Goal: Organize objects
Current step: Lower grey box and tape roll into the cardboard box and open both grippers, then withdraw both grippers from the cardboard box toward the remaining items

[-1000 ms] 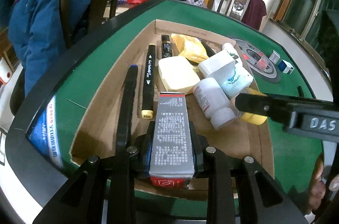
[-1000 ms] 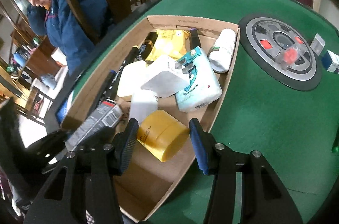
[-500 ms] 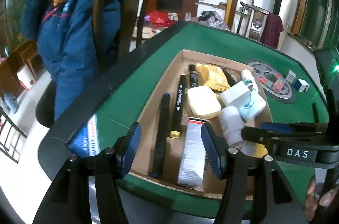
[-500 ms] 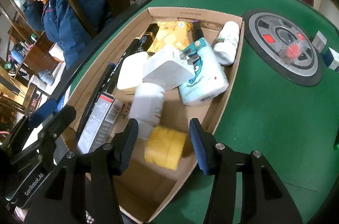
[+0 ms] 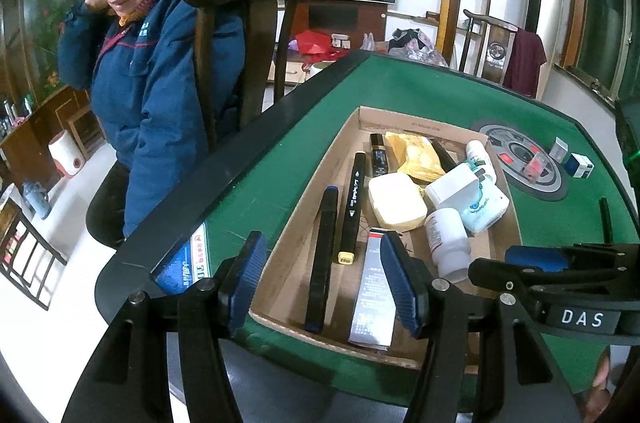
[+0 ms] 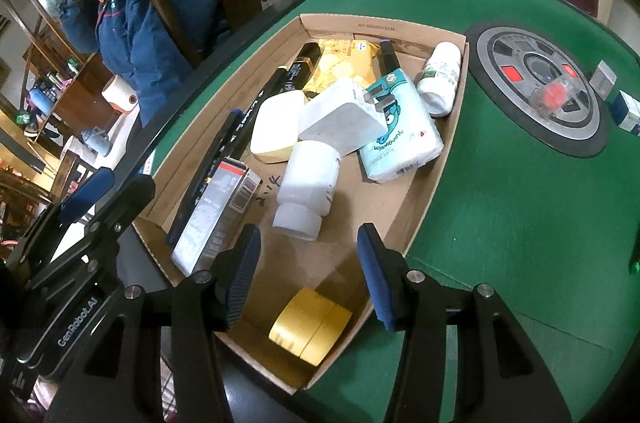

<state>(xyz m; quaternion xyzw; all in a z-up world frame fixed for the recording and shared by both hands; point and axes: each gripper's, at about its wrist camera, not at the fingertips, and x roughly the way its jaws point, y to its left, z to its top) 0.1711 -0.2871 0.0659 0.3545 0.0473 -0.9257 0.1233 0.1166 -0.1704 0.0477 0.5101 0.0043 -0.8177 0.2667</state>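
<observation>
A shallow cardboard tray [image 5: 320, 167] [image 6: 380, 27] lies on the green table. My left gripper [image 5: 323, 263] hangs open above its near end, touching nothing. Below it, a grey carton with a red end [image 5: 374, 299] [image 6: 216, 211] lies flat beside two black markers [image 5: 320, 263]. My right gripper [image 6: 308, 263] is open over the near right corner. A yellow jar [image 6: 310, 325] lies on its side on the tray floor beneath it, apart from both fingers. A white bottle [image 6: 308, 179], a cream case [image 5: 396, 201], a white charger [image 6: 344, 119] and a tissue pack [image 6: 404, 131] fill the middle.
A round grey dial [image 6: 540, 83] is set into the table to the right of the tray, with small boxes [image 5: 580, 165] beyond it. A person in a blue jacket [image 5: 160, 83] sits on a wooden chair at the table's left edge. Green felt right of the tray is bare.
My left gripper opened off the grey carton and rose back, and the carton now lies in the tray. The yellow jar dropped from between my right fingers to the tray's near corner.
</observation>
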